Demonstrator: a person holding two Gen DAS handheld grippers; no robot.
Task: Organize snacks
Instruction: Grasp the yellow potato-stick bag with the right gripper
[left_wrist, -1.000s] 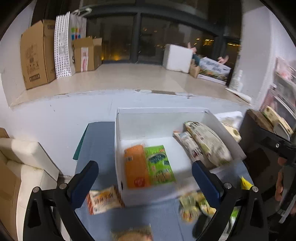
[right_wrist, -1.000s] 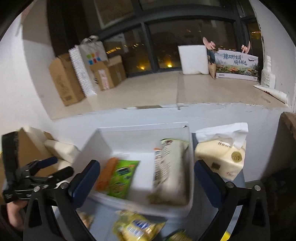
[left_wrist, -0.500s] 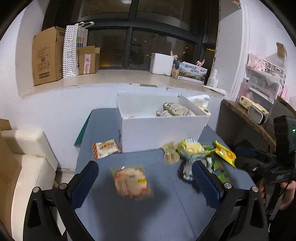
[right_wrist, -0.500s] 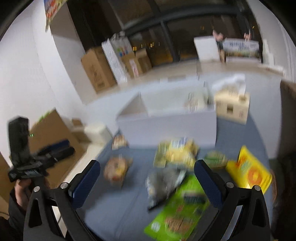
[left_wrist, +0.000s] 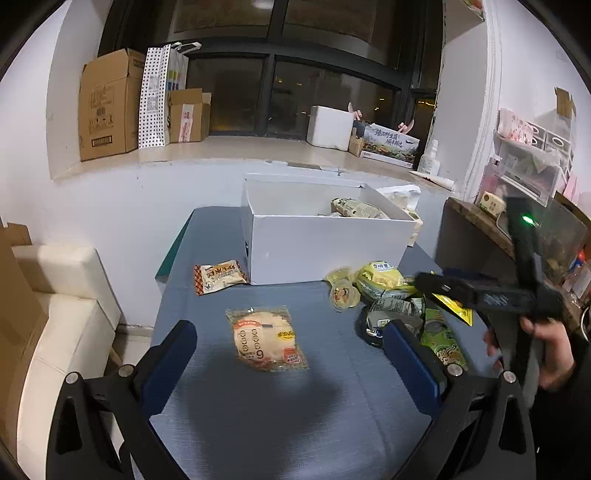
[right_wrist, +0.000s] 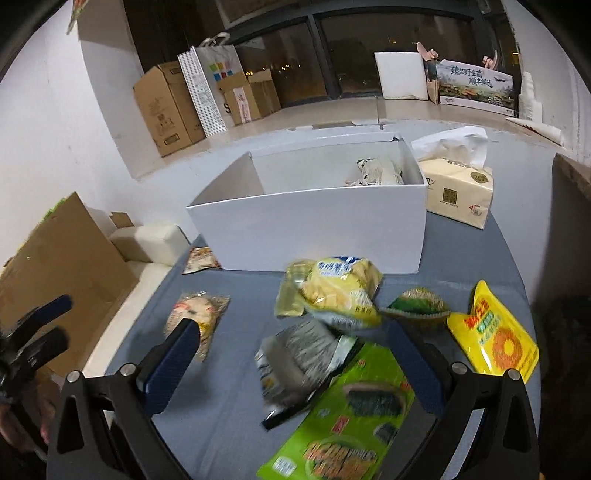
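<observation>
Both claws are spread wide and hold nothing: the left gripper (left_wrist: 290, 345) frames the bun packet (left_wrist: 266, 339), the right gripper (right_wrist: 291, 352) a grey packet (right_wrist: 299, 356), blurred, perhaps overlapping the green bag (right_wrist: 343, 417). Closing could snag 2 packets. The white box (right_wrist: 314, 221) stands behind.

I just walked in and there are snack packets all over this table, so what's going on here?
A person is sorting snacks into the white box with a handheld gripper in each hand. Right now both the left gripper and the right gripper are open and empty, hovering over the blue table. A few packets are already in the box. The bun packet sits in front of the left gripper, the silver packet in front of the right.
</observation>
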